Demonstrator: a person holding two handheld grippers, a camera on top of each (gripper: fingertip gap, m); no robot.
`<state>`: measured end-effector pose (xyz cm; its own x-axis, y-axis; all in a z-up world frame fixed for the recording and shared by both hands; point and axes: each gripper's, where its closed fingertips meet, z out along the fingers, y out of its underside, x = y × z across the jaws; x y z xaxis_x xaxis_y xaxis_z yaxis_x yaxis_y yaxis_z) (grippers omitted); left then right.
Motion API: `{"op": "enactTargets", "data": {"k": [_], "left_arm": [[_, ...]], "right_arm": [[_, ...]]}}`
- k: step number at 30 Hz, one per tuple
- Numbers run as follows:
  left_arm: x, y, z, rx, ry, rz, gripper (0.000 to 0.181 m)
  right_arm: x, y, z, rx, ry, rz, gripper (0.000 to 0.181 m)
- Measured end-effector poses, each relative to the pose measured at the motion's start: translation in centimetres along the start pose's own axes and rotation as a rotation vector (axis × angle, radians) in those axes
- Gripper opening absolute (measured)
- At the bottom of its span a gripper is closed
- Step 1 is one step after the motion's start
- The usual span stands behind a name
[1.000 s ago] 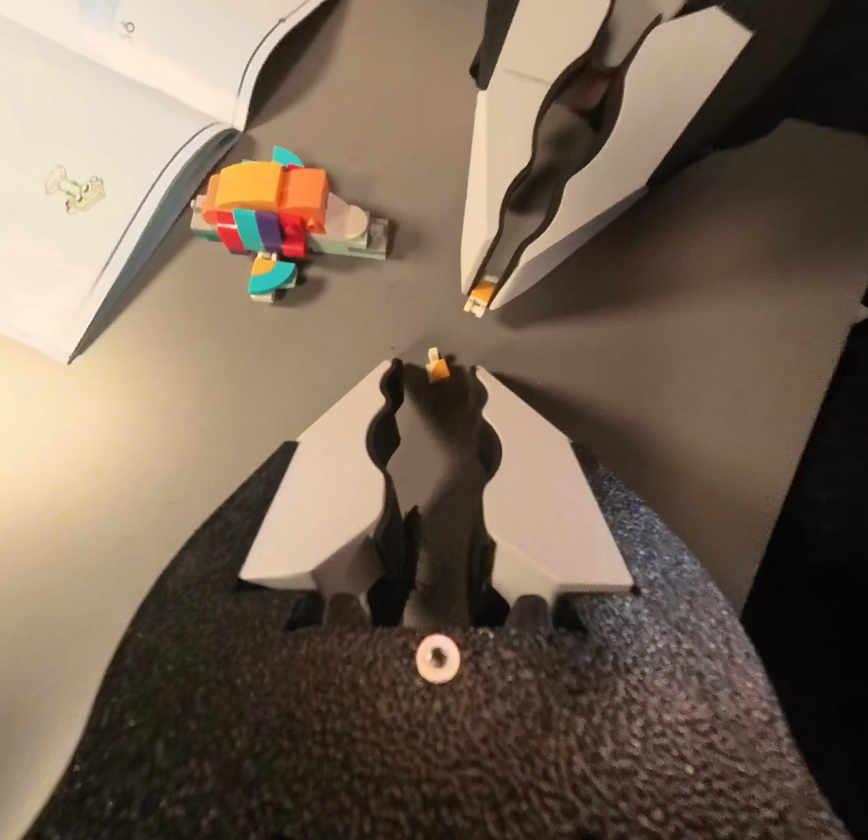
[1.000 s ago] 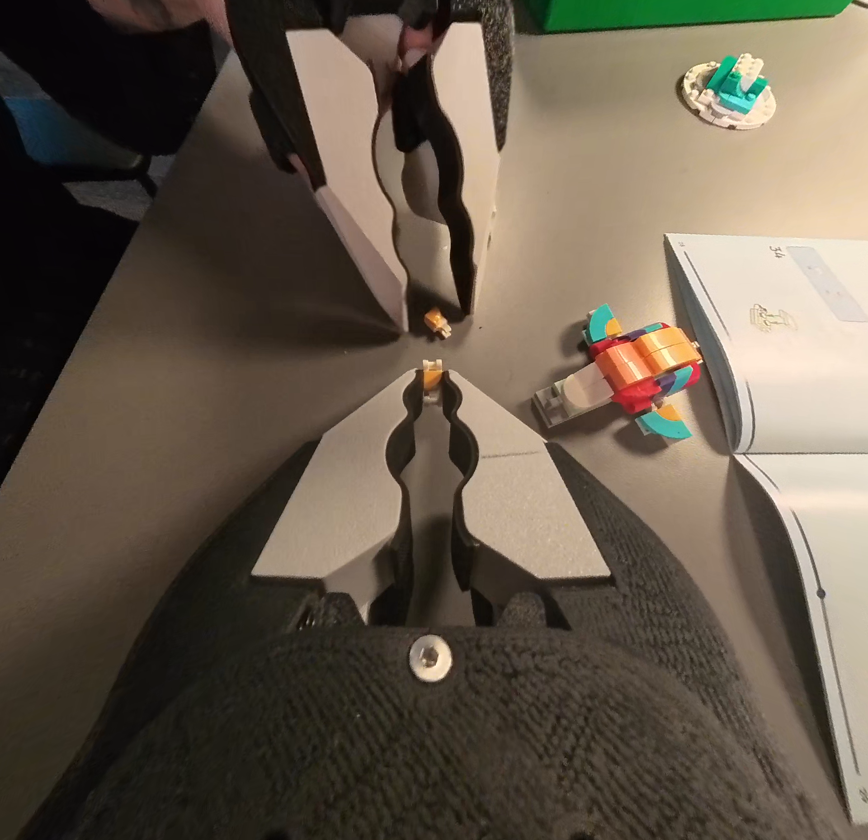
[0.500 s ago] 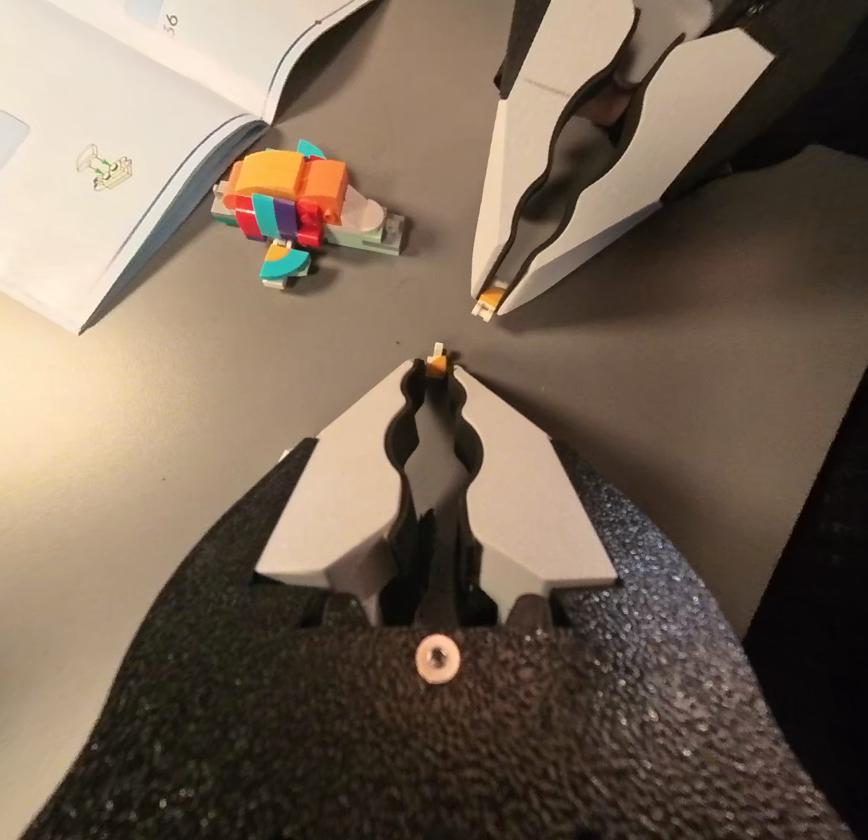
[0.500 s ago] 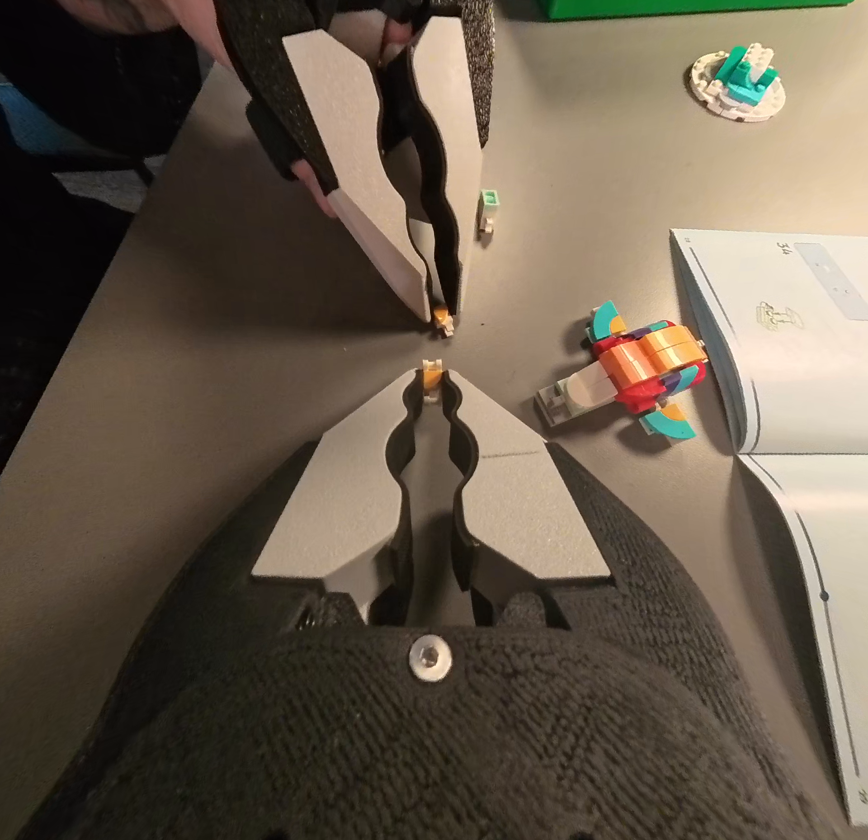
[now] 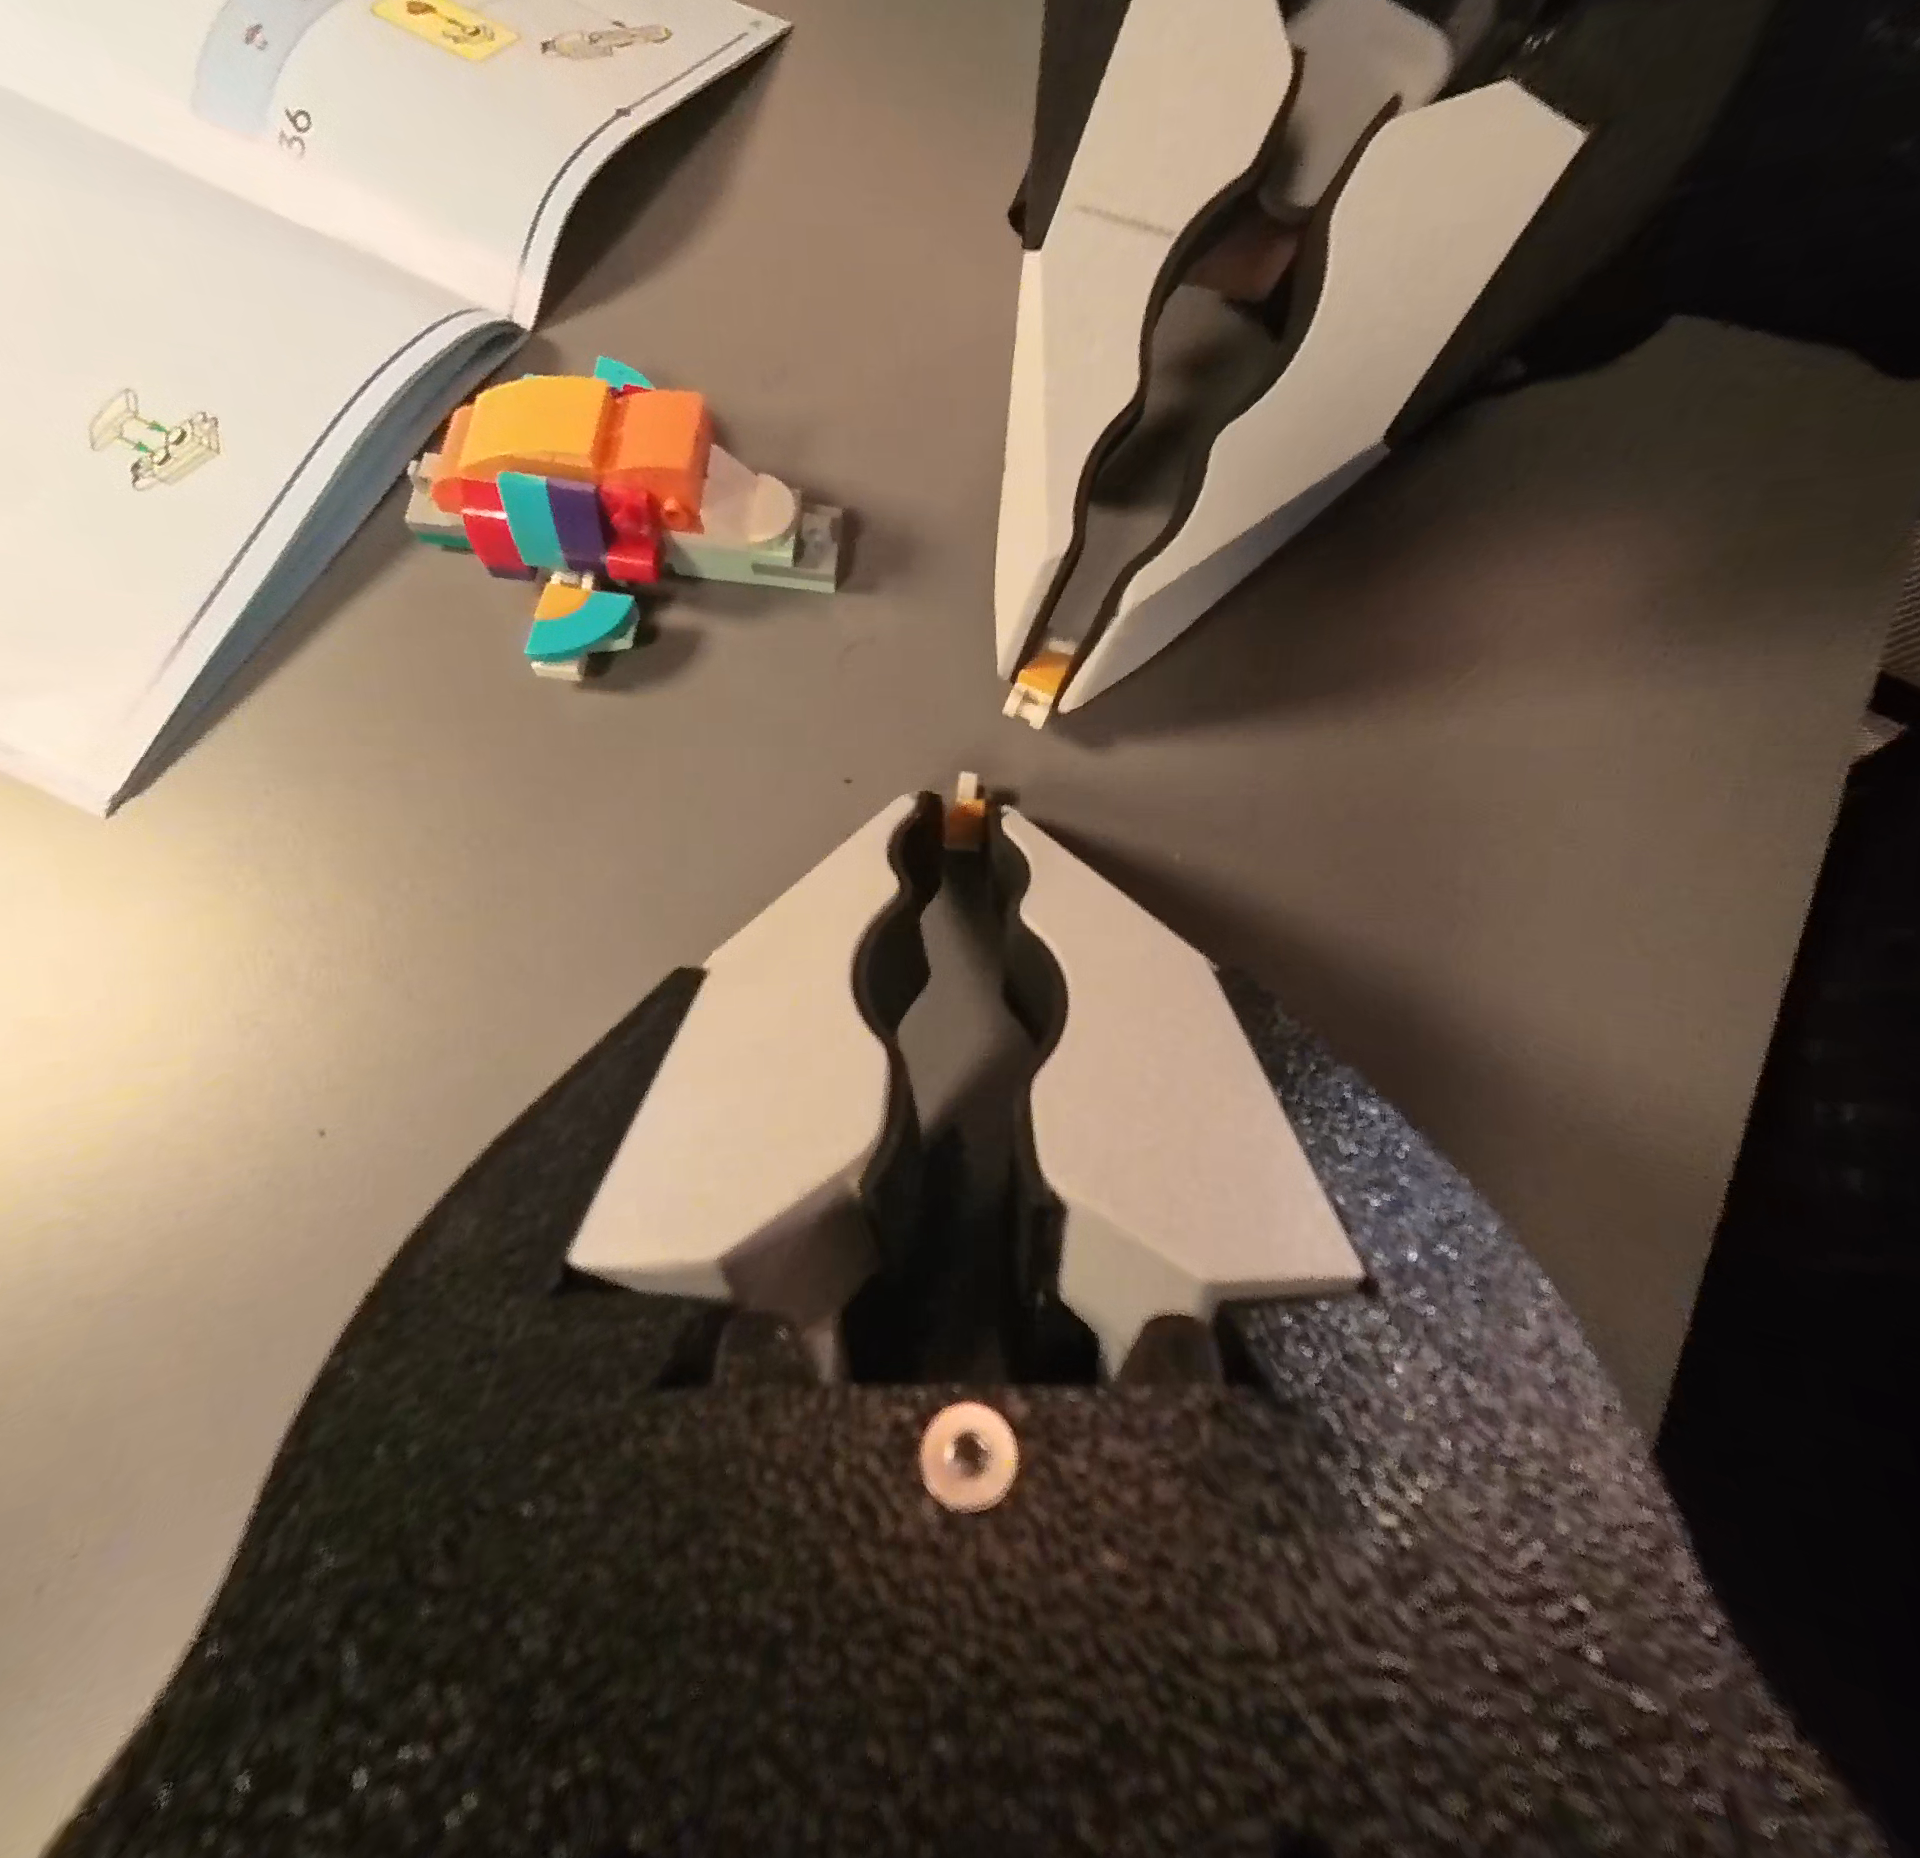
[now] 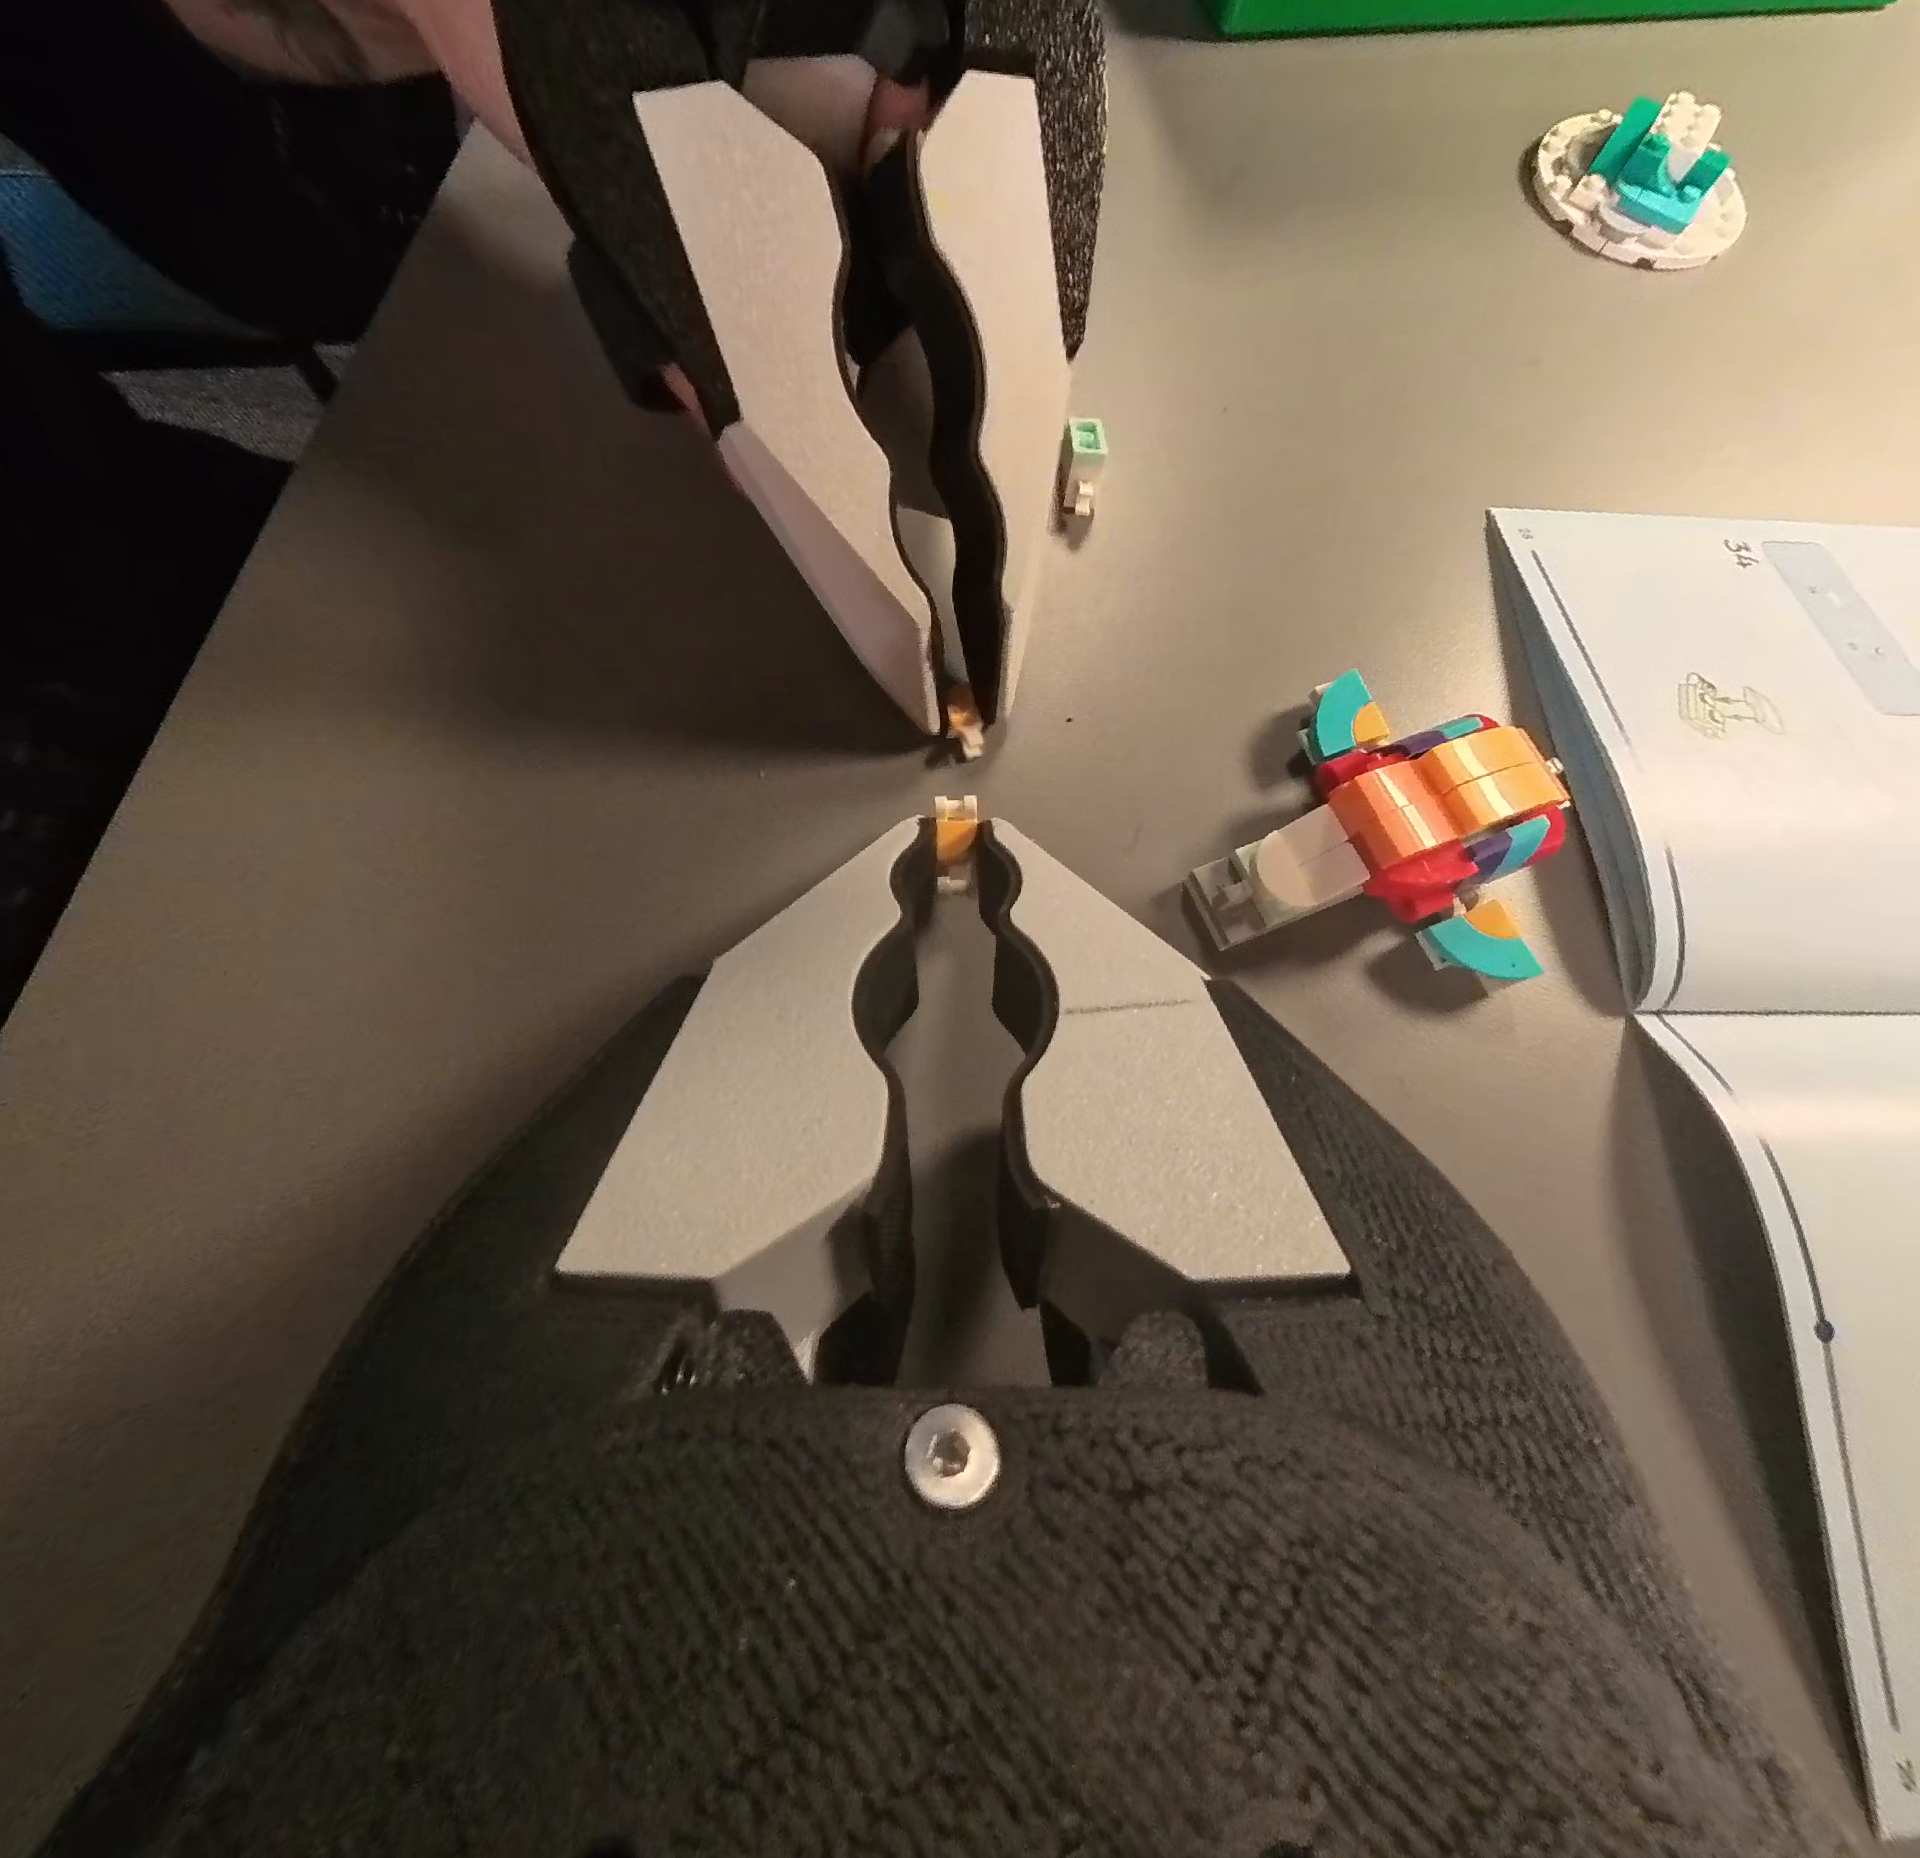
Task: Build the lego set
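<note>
- Left gripper (image 5: pixel 968 800): fingers clamped on small orange-and-white piece (image 5: pixel 966 816).
- Right gripper (image 6: pixel 956 821): fingers clamped on matching orange-and-white clip piece (image 6: pixel 954 834).
- Advice: align tips squarely above tabletop (image 5: pixel 416 977), press gently.

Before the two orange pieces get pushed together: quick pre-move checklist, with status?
1. Left gripper shut on its orange piece: ok.
2. Right gripper shut on its orange piece: ok.
3. The two pieces apart, bare table between the tips: ok.
4. Clip ends lined up to mate: cannot tell, too small.
5. Fish model and instruction booklet off to the side of the path: ok.
6. Loose green piece away from the tips: ok.
</note>
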<state>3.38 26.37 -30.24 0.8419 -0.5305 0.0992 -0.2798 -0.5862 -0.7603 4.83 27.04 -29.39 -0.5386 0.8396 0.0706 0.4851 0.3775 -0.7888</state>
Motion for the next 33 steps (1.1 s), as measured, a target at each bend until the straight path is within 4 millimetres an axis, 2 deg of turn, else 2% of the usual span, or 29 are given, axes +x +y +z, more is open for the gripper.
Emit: {"op": "enactTargets", "data": {"k": [1, 5, 8, 23, 33], "left_arm": [[0.0, 0.0, 0.0, 0.002, 0.000, 0.017, 0.006], [0.6, -0.4, -0.1, 0.040, -0.029, 0.188, 0.005], [1.2, -0.5, -0.2, 0.060, -0.029, 0.241, 0.005], [1.0, -0.4, -0.1, 0.046, -0.015, 0.201, 0.005], [1.8, -0.6, 0.2, 0.052, -0.004, 0.215, 0.000]], "right_arm": [[0.0, 0.0, 0.0, 0.000, 0.000, -0.004, 0.005], [-0.3, 0.0, 0.2, -0.010, -0.002, -0.035, 0.005], [-0.5, -0.2, 0.4, -0.009, -0.006, -0.056, 0.005], [-0.7, -0.4, 0.7, -0.009, 0.003, -0.075, 0.005], [-0.9, -0.5, 1.2, -0.027, 0.005, -0.091, 0.005]]}}
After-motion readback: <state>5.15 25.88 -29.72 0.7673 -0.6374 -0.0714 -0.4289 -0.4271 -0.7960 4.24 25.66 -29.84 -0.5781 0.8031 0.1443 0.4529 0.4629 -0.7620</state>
